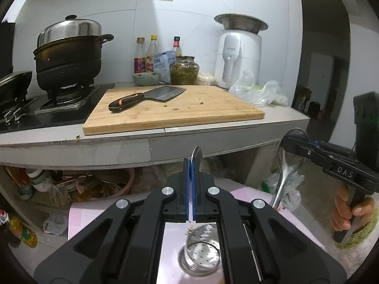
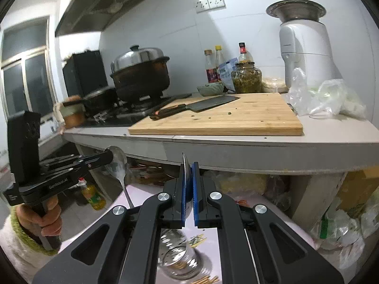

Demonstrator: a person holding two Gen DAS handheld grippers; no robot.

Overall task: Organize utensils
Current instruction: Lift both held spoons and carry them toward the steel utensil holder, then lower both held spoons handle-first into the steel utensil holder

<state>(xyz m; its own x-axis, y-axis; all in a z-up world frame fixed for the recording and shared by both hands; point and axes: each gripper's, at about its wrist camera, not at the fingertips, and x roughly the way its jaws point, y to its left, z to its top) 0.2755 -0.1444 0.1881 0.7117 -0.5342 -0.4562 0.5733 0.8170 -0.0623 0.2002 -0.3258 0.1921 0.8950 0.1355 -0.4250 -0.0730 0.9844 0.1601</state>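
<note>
My left gripper (image 1: 191, 165) is shut on a metal spoon (image 1: 197, 154) seen edge-on, its bowl sticking up past the blue pads. My right gripper (image 2: 188, 166) is likewise shut on a second metal spoon (image 2: 185, 165). Each shows in the other's view: the right gripper (image 1: 290, 140) clamps its spoon (image 1: 287, 165) at the bowl with the handle hanging down, and the left gripper (image 2: 109, 157) holds its spoon (image 2: 118, 165) the same way. A perforated steel utensil holder (image 1: 201, 253) (image 2: 175, 258) stands on the pink table (image 1: 94, 213) below both grippers.
Ahead runs a grey counter (image 1: 142, 142) with a wooden cutting board (image 1: 189, 111), a cleaver (image 1: 146, 97), a gas stove with stacked pots (image 1: 68, 54), bottles, a jar and a white appliance (image 1: 236, 56). Clutter fills the space under the counter. Thin sticks (image 2: 206, 280) lie beside the holder.
</note>
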